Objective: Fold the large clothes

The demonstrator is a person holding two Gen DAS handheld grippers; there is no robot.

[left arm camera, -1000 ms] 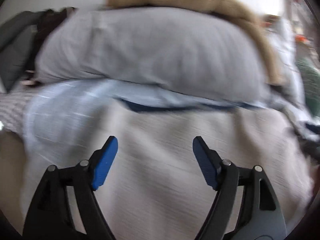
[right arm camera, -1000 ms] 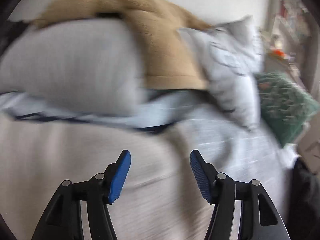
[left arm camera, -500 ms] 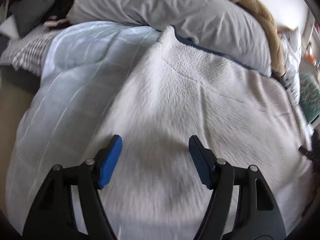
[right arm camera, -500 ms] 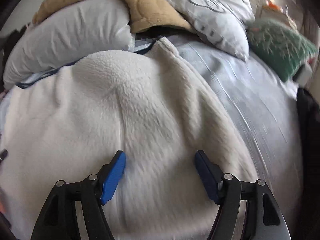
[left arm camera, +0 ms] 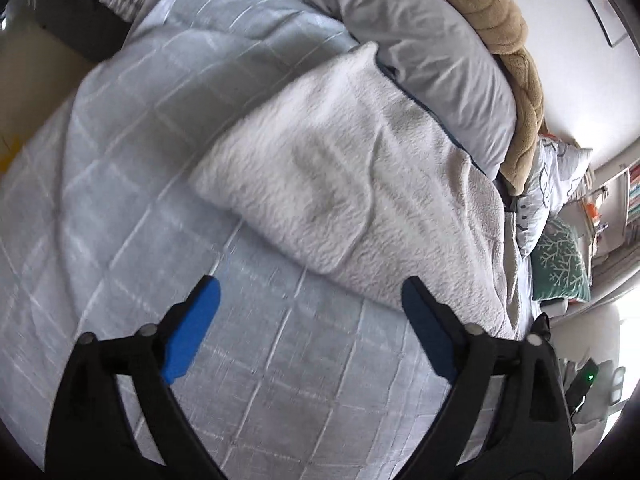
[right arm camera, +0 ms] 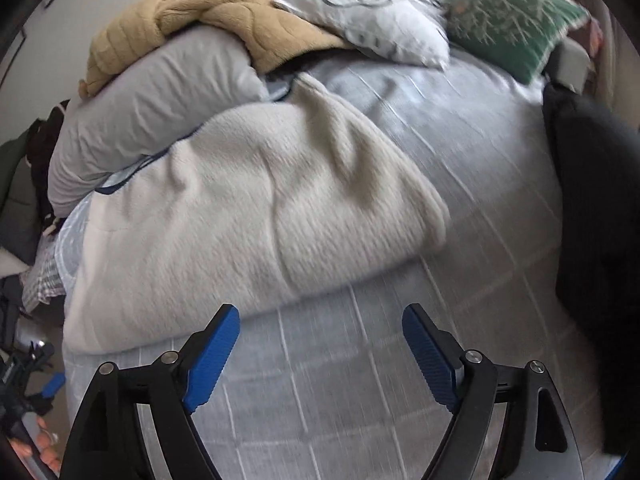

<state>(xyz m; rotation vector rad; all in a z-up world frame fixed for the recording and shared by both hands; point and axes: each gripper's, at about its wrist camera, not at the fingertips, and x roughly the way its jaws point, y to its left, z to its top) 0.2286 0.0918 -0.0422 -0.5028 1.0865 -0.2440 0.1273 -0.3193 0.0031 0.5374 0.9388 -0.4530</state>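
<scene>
A large cream fleece garment [left arm camera: 360, 184] lies folded over on a pale blue quilted bedspread [left arm camera: 120, 220]. It also shows in the right wrist view [right arm camera: 248, 216], its near folded edge running across the bed. My left gripper [left arm camera: 312, 308] is open and empty, held above the quilt just short of the garment's near edge. My right gripper [right arm camera: 320, 336] is open and empty too, above the quilt [right arm camera: 460, 168] in front of the garment's near edge.
A grey pillow [left arm camera: 432, 48] and a tan blanket [right arm camera: 224, 16] are piled behind the garment. A white patterned cushion [right arm camera: 380, 8] and a green cushion [right arm camera: 516, 20] lie at the far right. A dark object [right arm camera: 592, 208] lies along the bed's right edge.
Both grippers have drawn back from over the fleece garment toward the near side of the bed, still open. The garment now lies ahead of them instead of beneath them.
</scene>
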